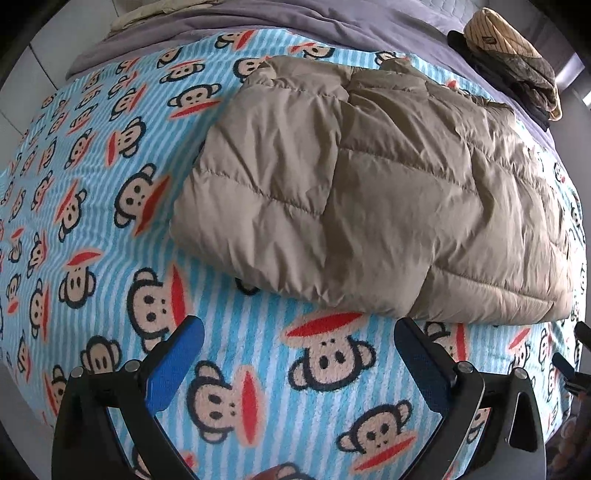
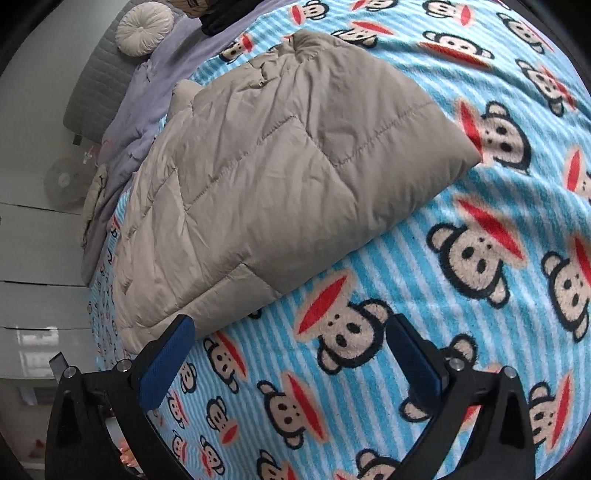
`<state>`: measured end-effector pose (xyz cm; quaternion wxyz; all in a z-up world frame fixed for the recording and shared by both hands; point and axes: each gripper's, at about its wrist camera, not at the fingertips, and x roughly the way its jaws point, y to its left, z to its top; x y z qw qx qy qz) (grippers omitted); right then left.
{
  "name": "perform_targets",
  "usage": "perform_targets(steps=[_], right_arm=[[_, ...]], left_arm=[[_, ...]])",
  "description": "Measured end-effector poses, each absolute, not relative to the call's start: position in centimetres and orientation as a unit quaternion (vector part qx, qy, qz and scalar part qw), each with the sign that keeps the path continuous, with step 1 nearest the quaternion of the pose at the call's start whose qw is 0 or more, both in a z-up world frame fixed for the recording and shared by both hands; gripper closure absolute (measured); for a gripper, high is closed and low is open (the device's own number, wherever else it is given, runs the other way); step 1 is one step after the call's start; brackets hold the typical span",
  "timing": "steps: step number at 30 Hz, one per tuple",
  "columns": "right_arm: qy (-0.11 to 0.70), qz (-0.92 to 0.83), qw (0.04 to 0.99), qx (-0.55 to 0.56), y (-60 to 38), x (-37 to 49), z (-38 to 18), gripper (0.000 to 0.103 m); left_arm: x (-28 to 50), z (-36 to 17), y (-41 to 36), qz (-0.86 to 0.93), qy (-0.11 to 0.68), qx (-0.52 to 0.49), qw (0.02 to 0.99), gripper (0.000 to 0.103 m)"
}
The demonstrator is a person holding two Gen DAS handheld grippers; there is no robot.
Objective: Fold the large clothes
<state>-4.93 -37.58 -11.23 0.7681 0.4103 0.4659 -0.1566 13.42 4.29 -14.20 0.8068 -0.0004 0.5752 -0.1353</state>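
The jacket (image 1: 369, 192) covers part of the blanket (image 1: 110, 221). The clothes pile (image 1: 517, 62) is too jumbled to sort out. The cushion (image 2: 144, 29) hides part of the headboard (image 2: 96, 81).

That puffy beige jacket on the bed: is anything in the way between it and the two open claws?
Nothing visible. Only bare monkey-print blanket lies between the left gripper, the right gripper and the jacket.

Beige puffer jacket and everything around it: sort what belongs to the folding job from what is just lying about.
Job:
beige puffer jacket, lying folded
left tongs, open
right tongs, open

Lying about:
monkey-print blanket underneath
pile of clothes
round cushion
purple sheet
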Motion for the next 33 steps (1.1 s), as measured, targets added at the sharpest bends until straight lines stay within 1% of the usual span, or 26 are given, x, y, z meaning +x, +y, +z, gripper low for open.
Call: perform_targets(steps=[6, 10, 14, 19, 24, 33], right_arm=[[0.473, -0.157, 0.75, 0.434, -37.7, -5.2, -12.2, 0.0], [0.464, -0.153, 0.733, 0.473, -38.8, -6.1, -13.2, 0.0], [0.451, -0.146, 0.716, 0.513, -39.8, -6.9, -14.2, 0.0], [0.445, -0.138, 0.706, 0.533, -40.4, -7.4, -15.3, 0.0], [0.433, -0.126, 0.695, 0.56, -40.6, -7.2, -16.0, 0.0], [0.408, -0.108, 0.699, 0.577, -40.9, -5.4, -15.6, 0.0]], left_arm=[[13.2, -14.5, 4.3, -0.122, 0.578, 0.004, 0.807, 0.0], [13.7, -15.7, 4.8, -0.121, 0.592, 0.001, 0.797, 0.0], [14.1, -17.0, 6.0, -0.153, 0.614, -0.06, 0.772, 0.0], [15.4, -17.9, 9.0, -0.168, 0.614, -0.215, 0.74, 0.0], [16.8, -18.6, 9.9, -0.181, 0.611, -0.245, 0.731, 0.0], [18.7, -19.8, 11.2, -0.194, 0.598, -0.306, 0.715, 0.0]])
